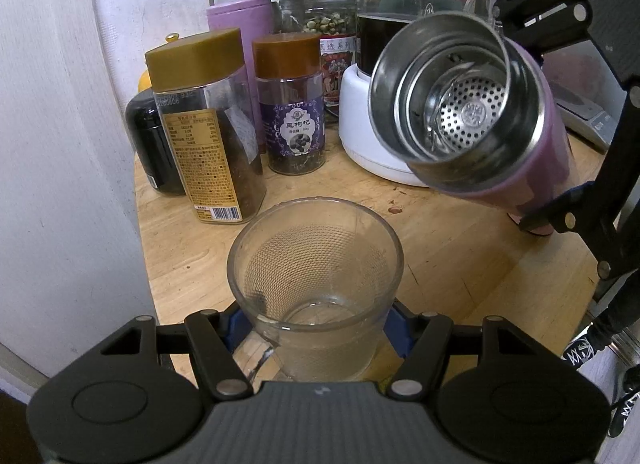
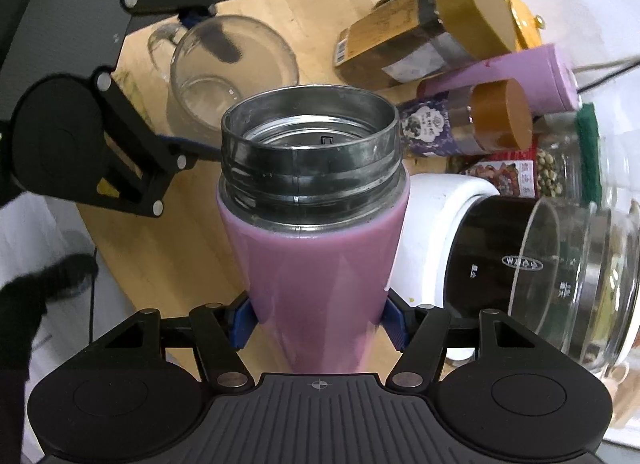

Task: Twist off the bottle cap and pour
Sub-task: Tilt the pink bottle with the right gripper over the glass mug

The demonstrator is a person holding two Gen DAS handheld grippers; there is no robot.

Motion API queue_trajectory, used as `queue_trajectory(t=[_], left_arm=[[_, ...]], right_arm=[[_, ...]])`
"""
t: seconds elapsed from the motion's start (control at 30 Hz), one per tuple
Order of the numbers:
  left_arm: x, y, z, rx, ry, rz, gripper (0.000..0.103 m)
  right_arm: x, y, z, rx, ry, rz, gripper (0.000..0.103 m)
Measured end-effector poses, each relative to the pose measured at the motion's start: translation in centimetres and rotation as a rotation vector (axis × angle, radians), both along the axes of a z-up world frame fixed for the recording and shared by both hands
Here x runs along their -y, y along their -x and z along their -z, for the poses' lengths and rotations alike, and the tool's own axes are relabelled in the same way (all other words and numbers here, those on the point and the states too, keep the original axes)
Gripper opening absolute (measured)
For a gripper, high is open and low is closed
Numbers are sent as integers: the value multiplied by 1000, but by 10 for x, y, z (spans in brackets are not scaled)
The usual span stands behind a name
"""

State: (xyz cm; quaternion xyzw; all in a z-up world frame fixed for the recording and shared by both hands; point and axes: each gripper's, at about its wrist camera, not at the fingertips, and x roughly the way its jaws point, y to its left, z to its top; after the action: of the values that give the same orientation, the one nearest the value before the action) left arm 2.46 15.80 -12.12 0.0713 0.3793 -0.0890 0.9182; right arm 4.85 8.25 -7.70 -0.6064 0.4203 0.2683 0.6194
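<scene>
My right gripper (image 2: 318, 324) is shut on a pink steel-necked bottle (image 2: 316, 264) with its cap off. In the left wrist view the bottle (image 1: 472, 120) is tilted, mouth toward the glass mug, with a metal strainer showing inside. My left gripper (image 1: 316, 328) is shut on the glass mug (image 1: 316, 284), which stands on the wooden table and holds a little clear liquid. In the right wrist view the mug (image 2: 232, 72) lies beyond the bottle mouth, held by the left gripper (image 2: 192, 80). No stream is visible.
Behind the mug stand a gold-capped tea jar (image 1: 208, 128), a brown-capped jar (image 1: 292, 104), a black jar (image 1: 152, 144), a purple tin (image 1: 244, 20) and a glass kettle on a white base (image 1: 372, 136). The round table's (image 1: 460, 256) edge is on the right.
</scene>
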Motion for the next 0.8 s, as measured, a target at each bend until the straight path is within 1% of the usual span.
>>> queue_trajectory(t=[0.37,0.8], left_arm=[[1,5,-1,6,0,2,68],[-1,8,0,8,3,12,68]], right_arm=[[-17,6,-2,-12,95,-44,63],[-27,5,-10,-24,156,-93,63]])
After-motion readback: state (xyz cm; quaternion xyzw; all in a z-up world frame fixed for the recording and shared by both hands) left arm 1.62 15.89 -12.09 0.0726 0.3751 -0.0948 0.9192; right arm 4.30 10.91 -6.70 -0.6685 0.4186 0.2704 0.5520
